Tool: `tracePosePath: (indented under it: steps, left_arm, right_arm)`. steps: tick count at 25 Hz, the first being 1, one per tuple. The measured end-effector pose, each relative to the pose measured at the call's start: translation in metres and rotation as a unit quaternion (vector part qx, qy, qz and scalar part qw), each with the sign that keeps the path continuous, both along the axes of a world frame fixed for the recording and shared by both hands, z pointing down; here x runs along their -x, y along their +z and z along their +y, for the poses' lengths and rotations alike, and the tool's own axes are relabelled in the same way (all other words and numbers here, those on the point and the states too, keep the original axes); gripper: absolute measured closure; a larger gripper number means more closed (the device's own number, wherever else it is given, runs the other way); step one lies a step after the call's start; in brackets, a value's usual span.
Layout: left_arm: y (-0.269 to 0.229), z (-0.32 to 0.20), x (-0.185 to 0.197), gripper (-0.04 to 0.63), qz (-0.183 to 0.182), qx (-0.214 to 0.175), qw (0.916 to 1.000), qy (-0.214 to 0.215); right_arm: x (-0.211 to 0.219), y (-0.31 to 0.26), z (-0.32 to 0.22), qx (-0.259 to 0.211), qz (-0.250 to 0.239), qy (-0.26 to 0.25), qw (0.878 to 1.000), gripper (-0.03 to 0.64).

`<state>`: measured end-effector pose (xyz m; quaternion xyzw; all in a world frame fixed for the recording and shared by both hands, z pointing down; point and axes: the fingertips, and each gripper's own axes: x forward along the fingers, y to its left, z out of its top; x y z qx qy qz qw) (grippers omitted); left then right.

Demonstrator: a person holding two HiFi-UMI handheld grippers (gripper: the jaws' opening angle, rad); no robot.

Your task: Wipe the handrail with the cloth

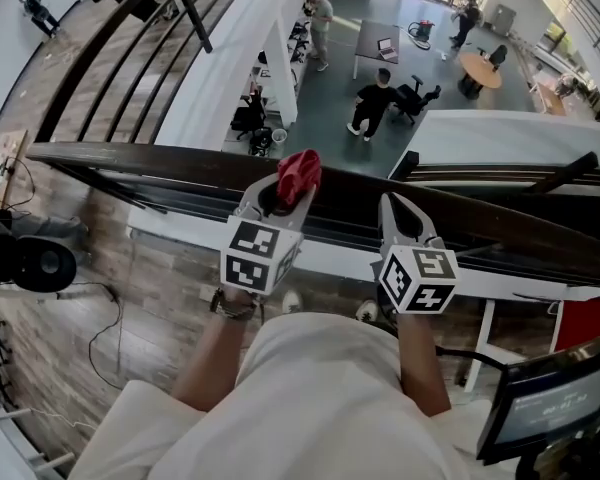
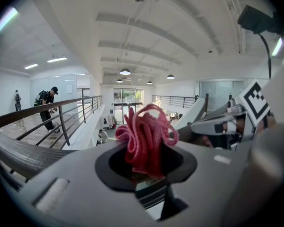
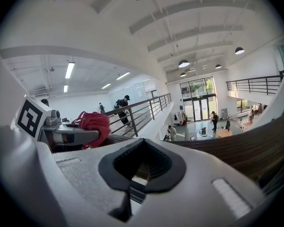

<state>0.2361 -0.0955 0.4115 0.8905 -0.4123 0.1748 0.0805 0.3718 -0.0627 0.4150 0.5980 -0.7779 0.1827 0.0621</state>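
Red crumpled cloth [image 1: 300, 173] pinched tight in left gripper [image 1: 283, 200] fingers, just above dark wooden handrail [image 1: 130, 160]. Right gripper [image 1: 397, 211] fingers closed, holding nothing. Best way: tip cloth down, press on rail, slide slowly.

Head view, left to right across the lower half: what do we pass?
Black device → left tongs shut on the red cloth → right tongs, shut with nothing in them → monitor.
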Motion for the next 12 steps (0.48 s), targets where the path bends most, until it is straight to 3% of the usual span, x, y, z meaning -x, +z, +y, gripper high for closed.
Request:
tracePosePath:
  steps: [12]
  left_arm:
    - [0.001, -0.005, 0.047, 0.463, 0.002, 0.011, 0.9988, -0.047]
  right_arm:
    - [0.003, -0.004, 0.002, -0.009, -0.001, -0.007, 1.000, 0.614]
